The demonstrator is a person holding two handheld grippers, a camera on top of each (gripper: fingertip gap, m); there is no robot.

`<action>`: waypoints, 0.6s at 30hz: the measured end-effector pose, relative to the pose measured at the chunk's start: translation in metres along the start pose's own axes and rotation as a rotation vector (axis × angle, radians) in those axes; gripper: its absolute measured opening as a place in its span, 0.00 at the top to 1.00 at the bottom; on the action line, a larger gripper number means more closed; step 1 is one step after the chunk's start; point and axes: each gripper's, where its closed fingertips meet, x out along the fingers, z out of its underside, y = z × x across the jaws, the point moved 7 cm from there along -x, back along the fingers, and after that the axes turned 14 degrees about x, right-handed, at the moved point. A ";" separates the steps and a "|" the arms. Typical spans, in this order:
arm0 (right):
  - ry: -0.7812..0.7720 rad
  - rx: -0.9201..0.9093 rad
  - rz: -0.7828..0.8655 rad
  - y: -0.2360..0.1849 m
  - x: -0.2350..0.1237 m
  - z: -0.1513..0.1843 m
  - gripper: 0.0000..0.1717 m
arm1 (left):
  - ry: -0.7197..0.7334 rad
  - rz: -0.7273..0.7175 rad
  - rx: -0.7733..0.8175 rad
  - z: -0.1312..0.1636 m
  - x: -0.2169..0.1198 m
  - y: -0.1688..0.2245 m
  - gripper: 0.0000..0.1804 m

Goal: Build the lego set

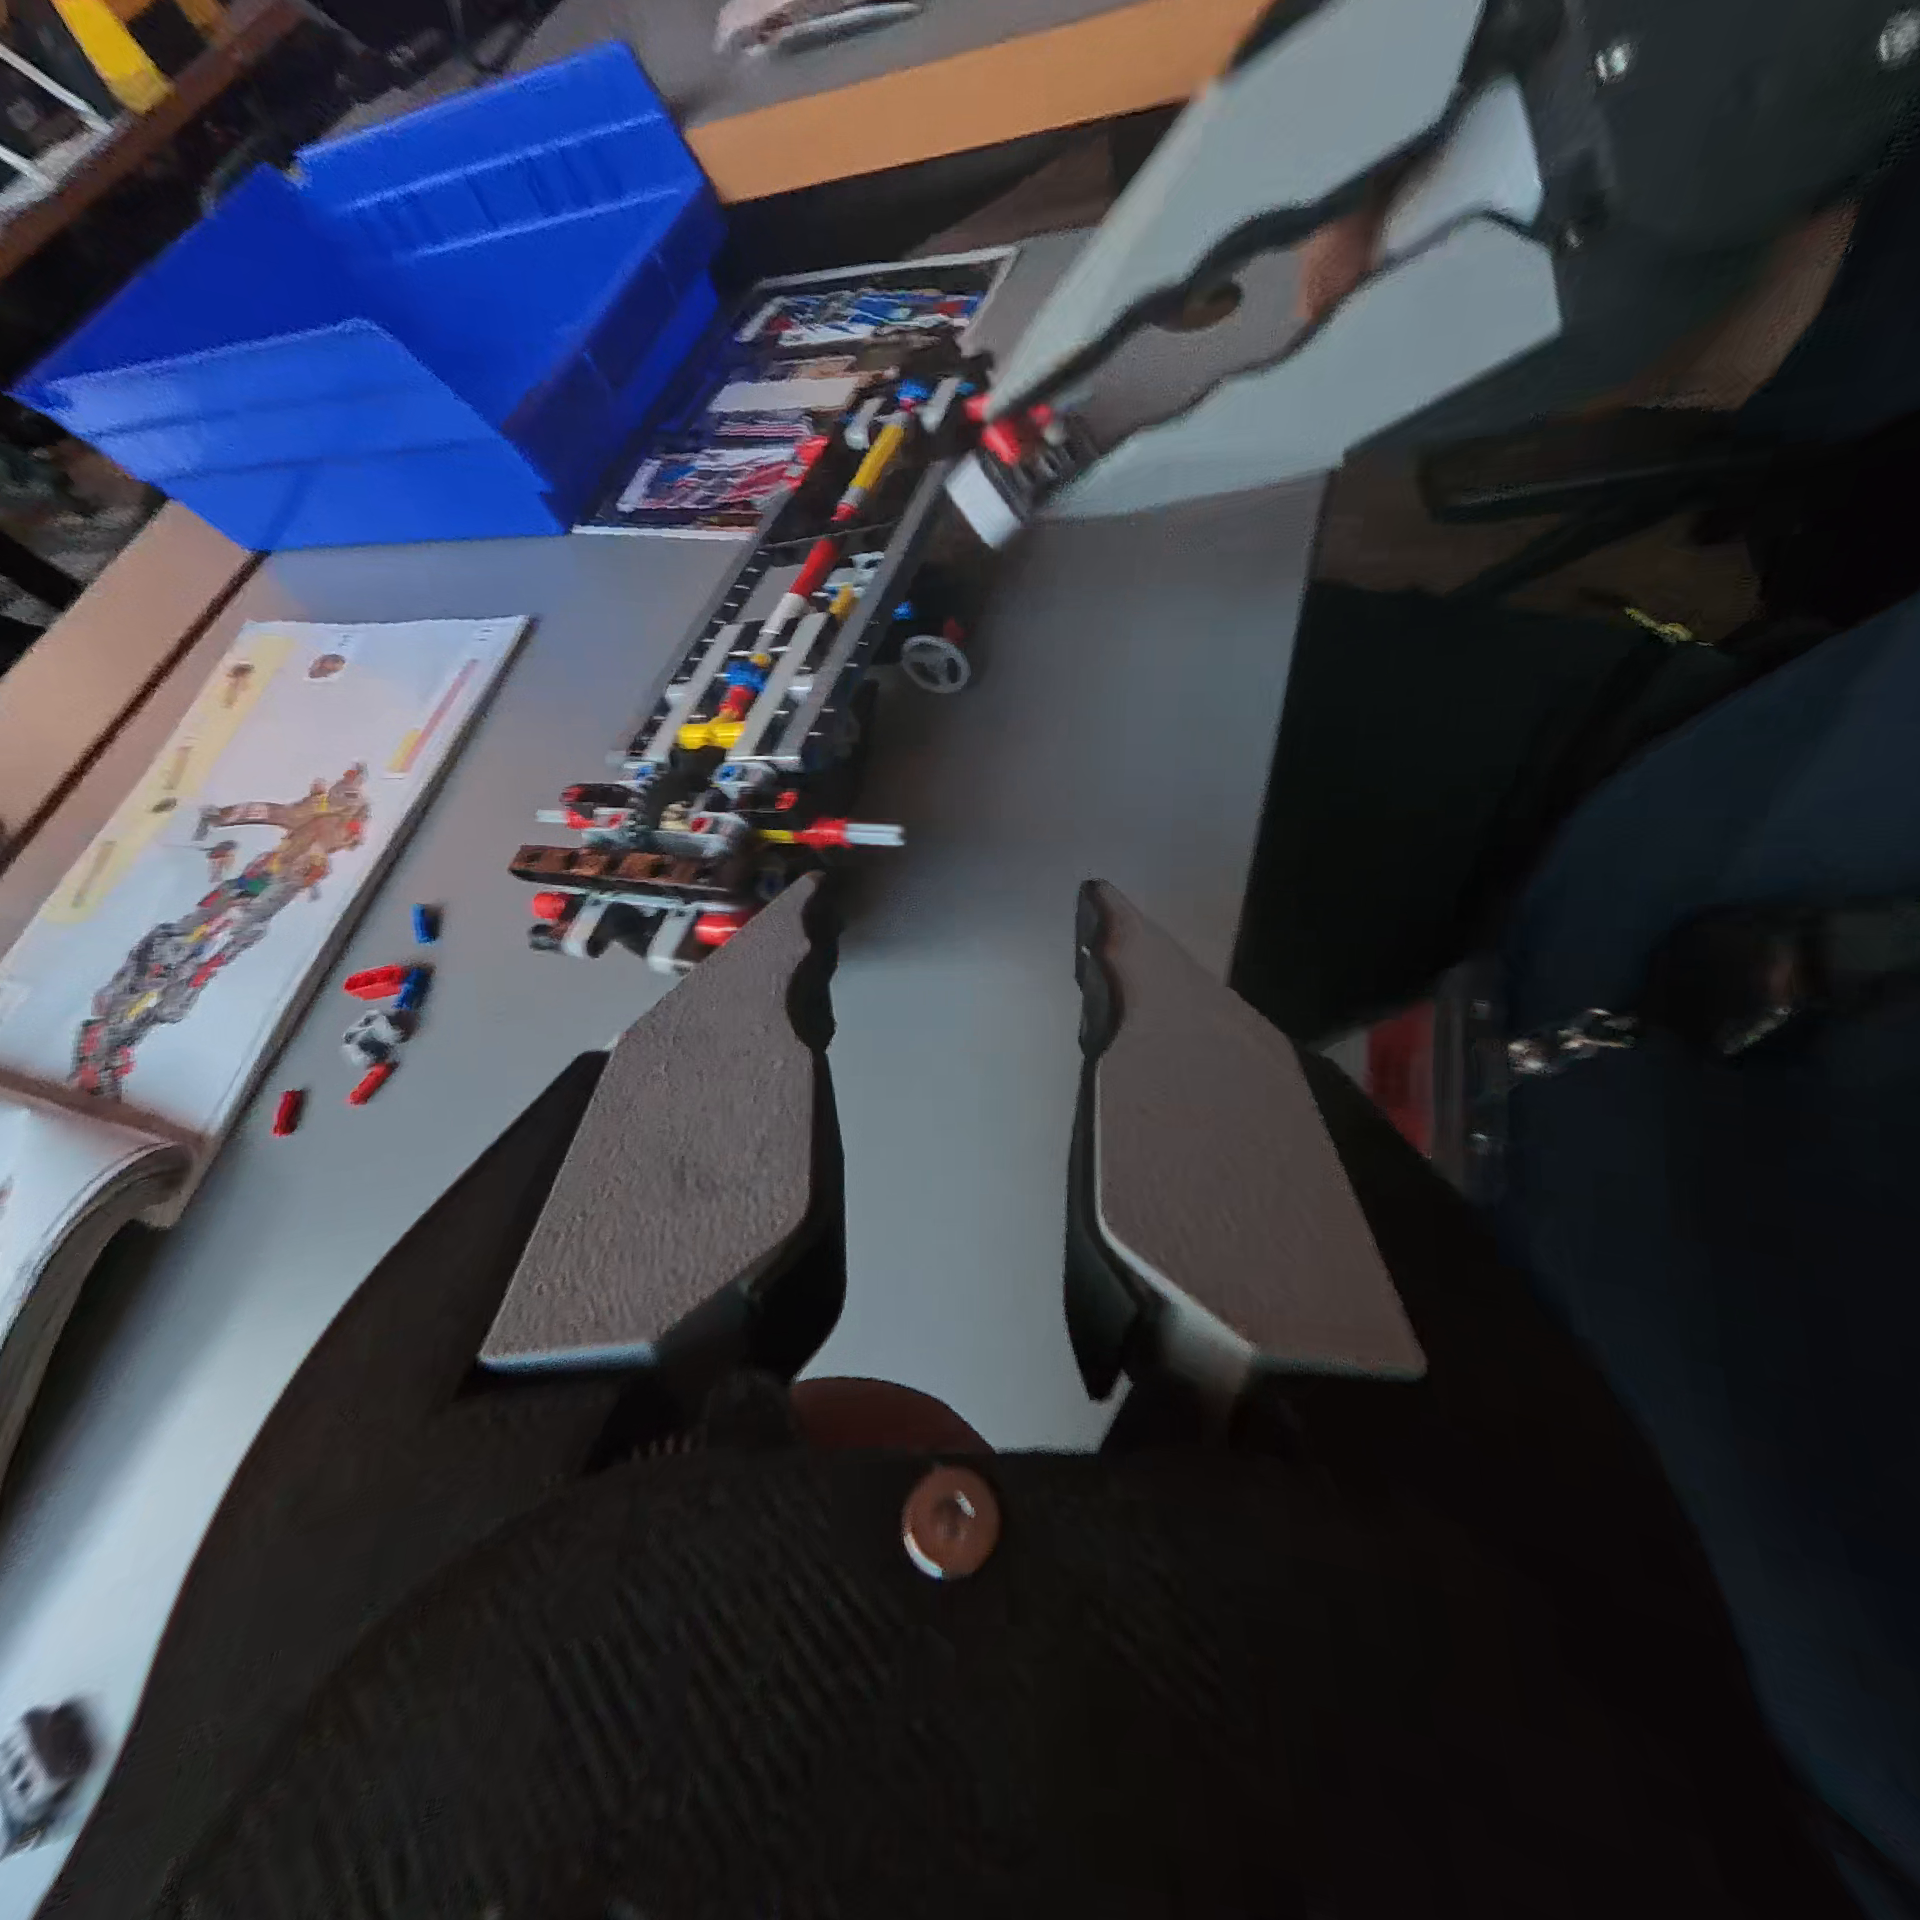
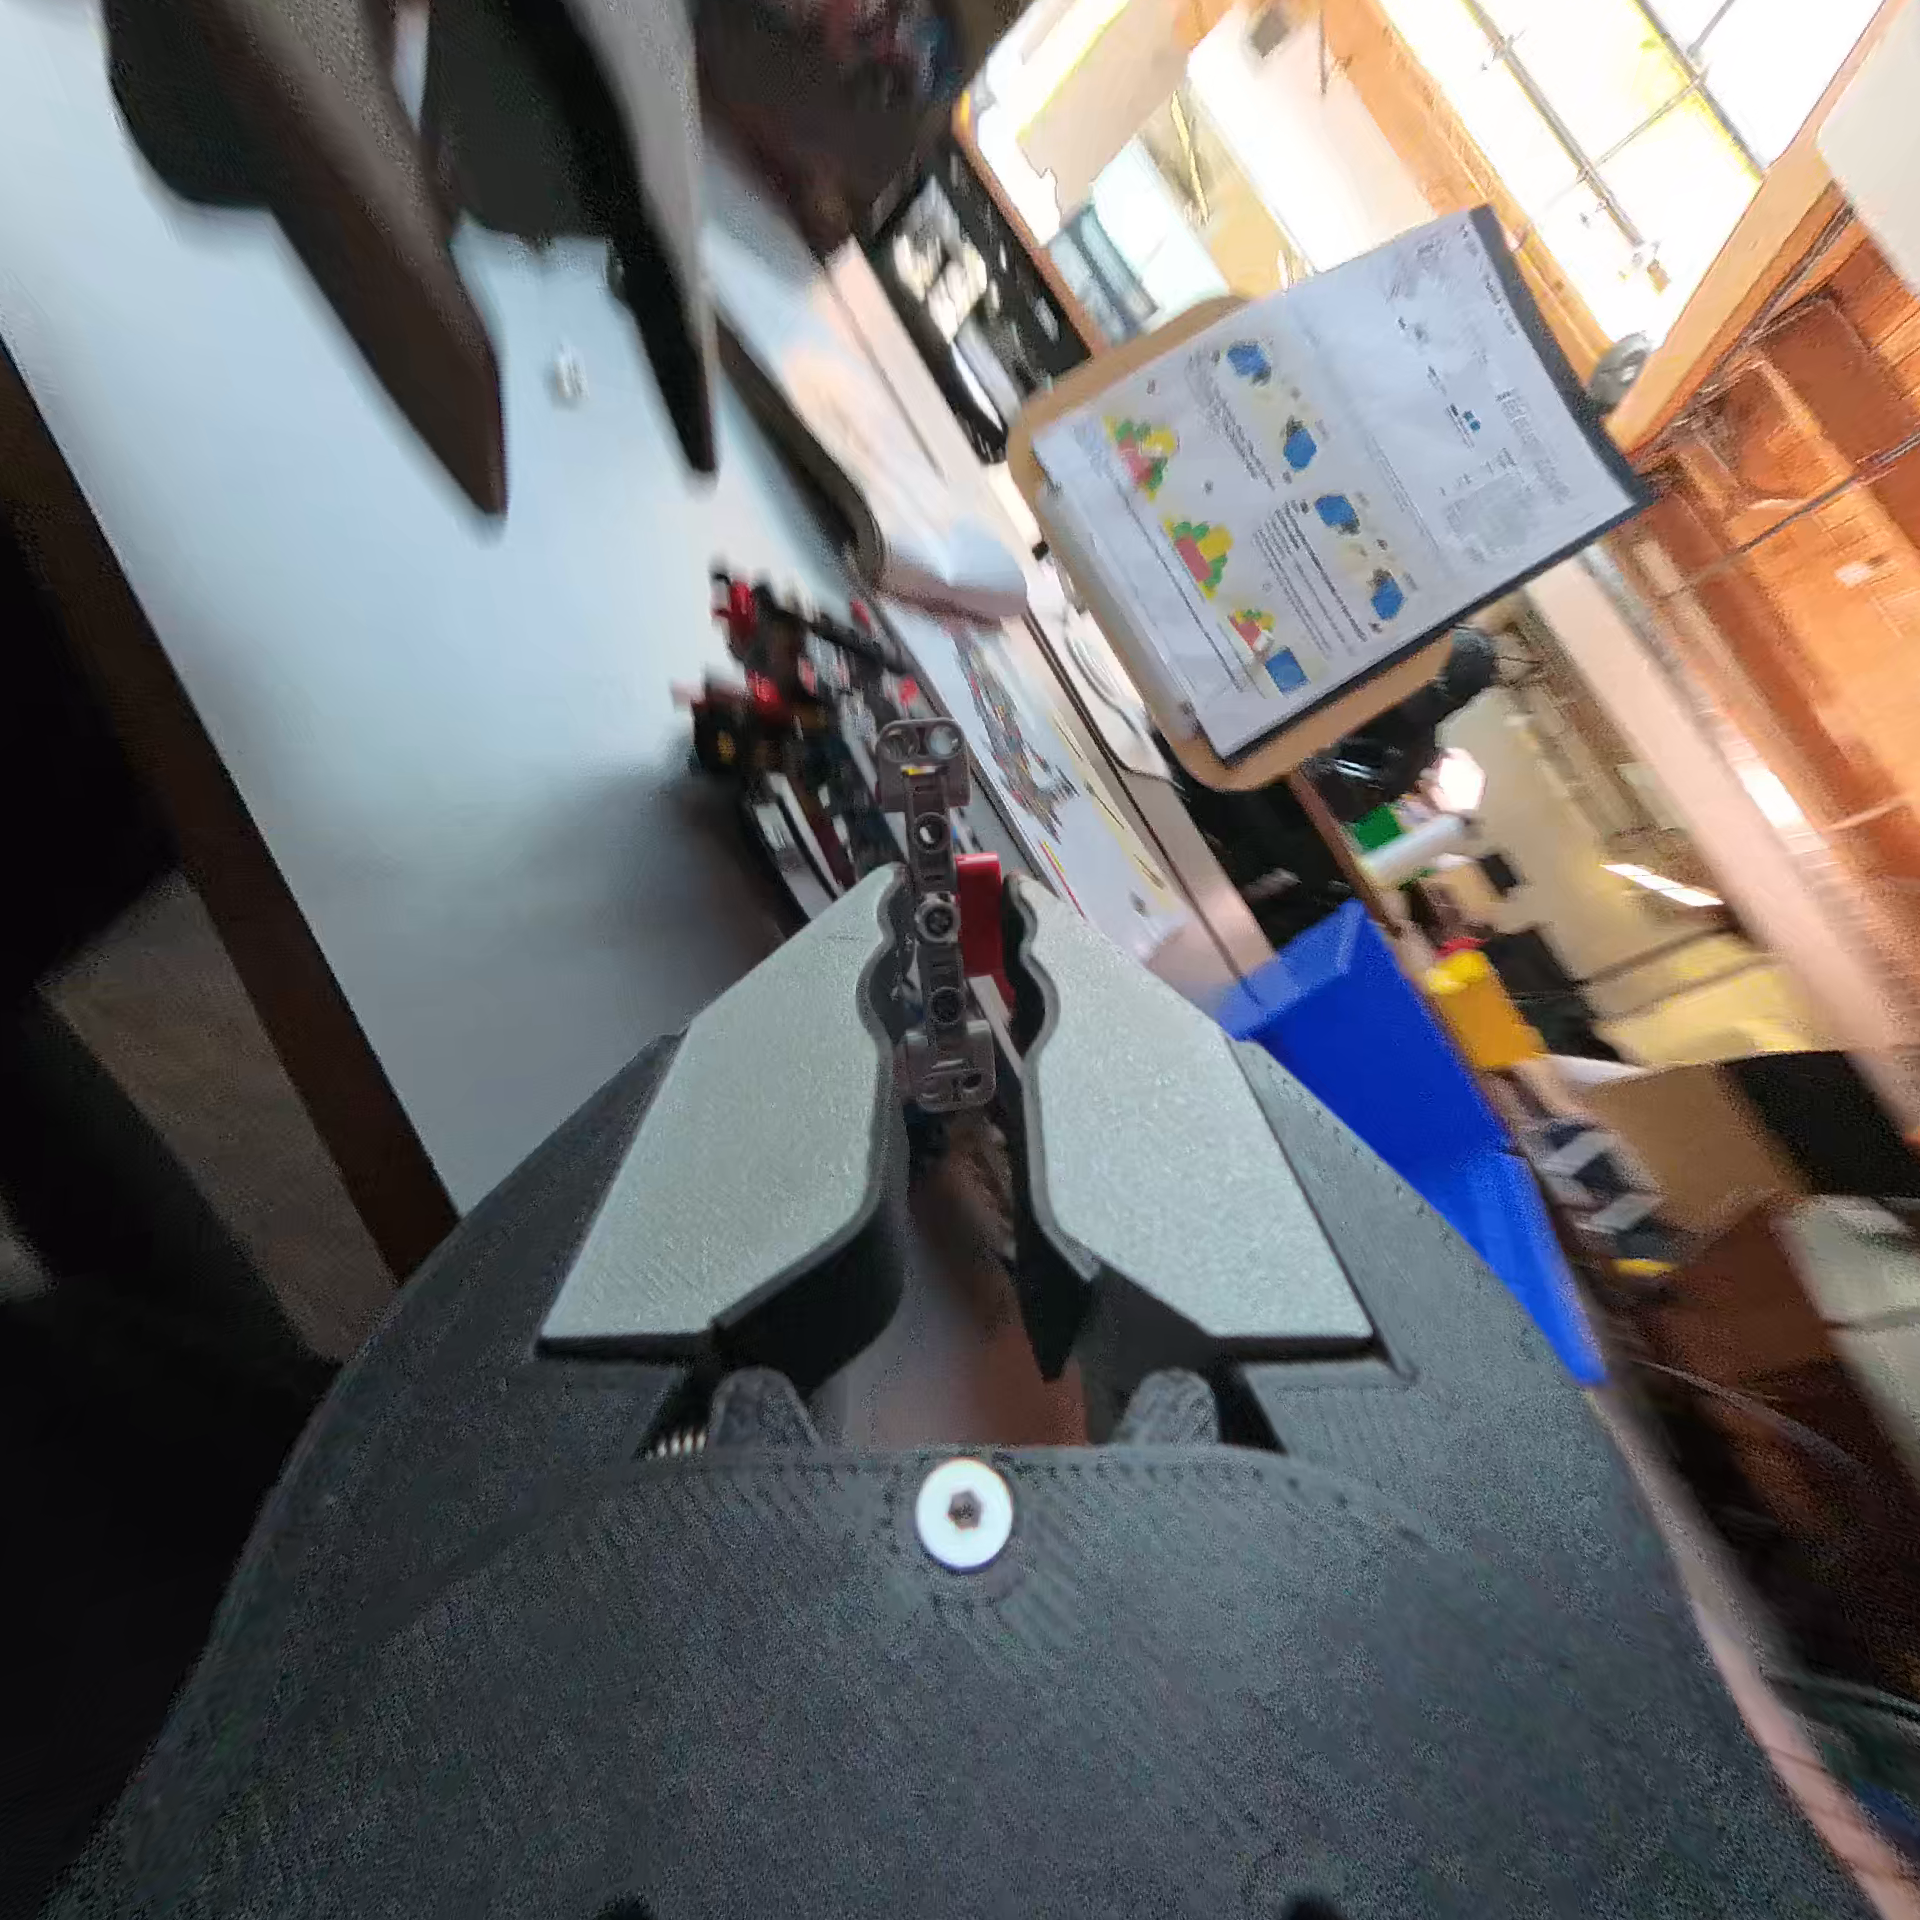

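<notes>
My left gripper (image 1: 951,914) is open and empty, low over the grey table (image 1: 1091,727), just right of the near end of a long brick-built chassis (image 1: 769,665). My right gripper (image 2: 951,914) is shut on a small sub-assembly: a grey holed beam (image 2: 928,831) with a red piece (image 2: 979,904) beside it, pressed between both pads. In the left wrist view the right gripper (image 1: 1023,400) hangs over the chassis's far end. Whether the piece touches the chassis I cannot tell. In the right wrist view the left gripper (image 2: 597,468) shows at the upper left, and the chassis (image 2: 790,707) lies beyond the beam.
Blue bins (image 1: 395,312) stand at the back left. An open instruction booklet (image 1: 239,831) lies left of the chassis, with loose small pieces (image 1: 384,997) beside it. A picture sheet (image 1: 831,395) lies behind. A person's dark clothing (image 1: 1714,1143) is beyond the table's right edge. A clipboard with papers (image 2: 1330,468) stands nearby. Spacing between my two grippers at the tips: around 10 cm.
</notes>
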 end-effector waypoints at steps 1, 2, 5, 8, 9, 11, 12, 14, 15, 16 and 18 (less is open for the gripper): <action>0.072 0.141 -0.056 0.004 -0.004 -0.009 0.92 | -0.004 0.037 -0.011 -0.003 0.003 0.005 0.76; 0.164 0.324 -0.133 0.009 -0.009 -0.019 0.93 | 0.009 0.058 -0.032 -0.008 0.005 0.010 0.75; 0.407 0.854 -0.331 0.029 -0.019 -0.032 0.93 | 0.052 0.088 -0.114 -0.024 0.017 0.021 0.76; 0.484 1.044 -0.449 0.035 -0.016 -0.025 0.93 | 0.027 0.097 -0.084 -0.026 0.025 0.027 0.75; 0.488 1.072 -0.488 0.034 -0.015 -0.023 0.93 | 0.002 0.079 -0.054 -0.023 0.026 0.028 0.75; 0.503 1.123 -0.546 0.035 -0.017 -0.019 0.93 | -0.040 0.035 -0.010 -0.016 0.025 0.030 0.76; 0.526 1.131 -0.549 0.040 -0.020 -0.017 0.92 | -0.049 0.029 -0.012 -0.013 0.023 0.032 0.76; 0.623 1.144 -0.545 0.052 -0.031 -0.013 0.93 | -0.042 0.045 -0.059 -0.010 0.020 0.038 0.77; 0.673 1.152 -0.559 0.055 -0.037 -0.011 0.93 | -0.026 0.057 -0.083 -0.010 0.018 0.041 0.77; 0.695 1.168 -0.569 0.056 -0.040 -0.009 0.93 | -0.009 0.061 -0.104 -0.011 0.017 0.042 0.77; 0.693 1.197 -0.591 0.050 -0.041 -0.006 0.93 | 0.023 0.067 -0.147 -0.014 0.018 0.045 0.77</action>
